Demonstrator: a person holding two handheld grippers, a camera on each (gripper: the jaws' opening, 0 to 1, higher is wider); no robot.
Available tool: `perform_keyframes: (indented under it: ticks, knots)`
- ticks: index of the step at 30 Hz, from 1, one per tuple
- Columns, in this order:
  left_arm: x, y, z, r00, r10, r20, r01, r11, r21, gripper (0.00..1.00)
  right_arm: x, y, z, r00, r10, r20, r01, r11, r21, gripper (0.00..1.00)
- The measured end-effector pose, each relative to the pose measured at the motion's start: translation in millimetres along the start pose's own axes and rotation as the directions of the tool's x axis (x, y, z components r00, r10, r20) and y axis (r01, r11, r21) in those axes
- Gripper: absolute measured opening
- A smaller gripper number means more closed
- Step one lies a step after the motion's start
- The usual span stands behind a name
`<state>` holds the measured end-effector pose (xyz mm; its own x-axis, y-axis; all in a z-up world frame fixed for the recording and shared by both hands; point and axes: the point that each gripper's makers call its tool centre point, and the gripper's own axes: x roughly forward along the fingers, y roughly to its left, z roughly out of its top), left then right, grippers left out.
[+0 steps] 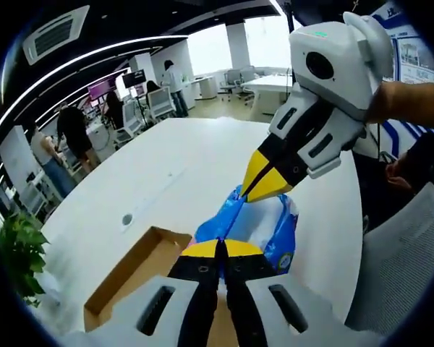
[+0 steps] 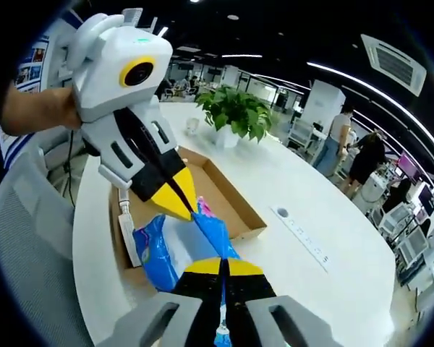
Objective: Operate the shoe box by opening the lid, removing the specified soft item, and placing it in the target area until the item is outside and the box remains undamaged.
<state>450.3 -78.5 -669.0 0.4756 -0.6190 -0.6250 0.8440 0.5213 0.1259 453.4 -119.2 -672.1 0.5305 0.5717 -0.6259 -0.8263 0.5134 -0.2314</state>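
Both the left tongs [image 1: 218, 249] and right tongs [image 2: 222, 269] are closed on the blue bag [image 2: 175, 246], held above the box [image 2: 228, 199]. Pulling apart could tear it, or a slip could drop it back in, short of the counter [image 2: 325, 282].

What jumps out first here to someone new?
The blue plastic packet, pinched at both ends by the two grippers and held above the open cardboard box on the white table. In the right gripper view the left gripper comes in large from the upper left; a potted plant stands behind the box.
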Motion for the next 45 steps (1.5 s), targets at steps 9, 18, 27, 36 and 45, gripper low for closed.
perform_keyframes:
  ticks: [9,18,27,36,45]
  knots:
    - [23.1,-14.1,14.4,0.999,-0.043,-0.001,0.043,0.999,0.016,0.00,-13.6,-14.3,-22.3,0.999,-0.033,-0.031,0.033,0.999,-0.002,0.00]
    - [47.3,-27.8,29.5,0.997,-0.083,0.002,0.083,0.996,0.013,0.00,-28.4,-31.5,-48.2,0.996,-0.069,-0.063,0.071,0.997,0.021,0.00]
    - [76.5,-47.5,43.1,0.992,-0.129,-0.008,0.129,0.991,0.035,0.00,-40.9,-49.6,-76.4,0.990,-0.104,-0.094,0.109,0.993,0.048,0.00]
    - [104.9,-65.6,53.0,0.984,-0.176,-0.011,0.176,0.983,0.048,0.00,-51.6,-67.9,-103.8,0.983,-0.125,-0.131,0.132,0.990,0.051,0.00]
    - [129.9,-76.5,66.7,0.978,-0.210,-0.009,0.211,0.977,0.045,0.00,-61.5,-88.2,-128.5,0.975,-0.150,-0.162,0.161,0.985,0.061,0.00]
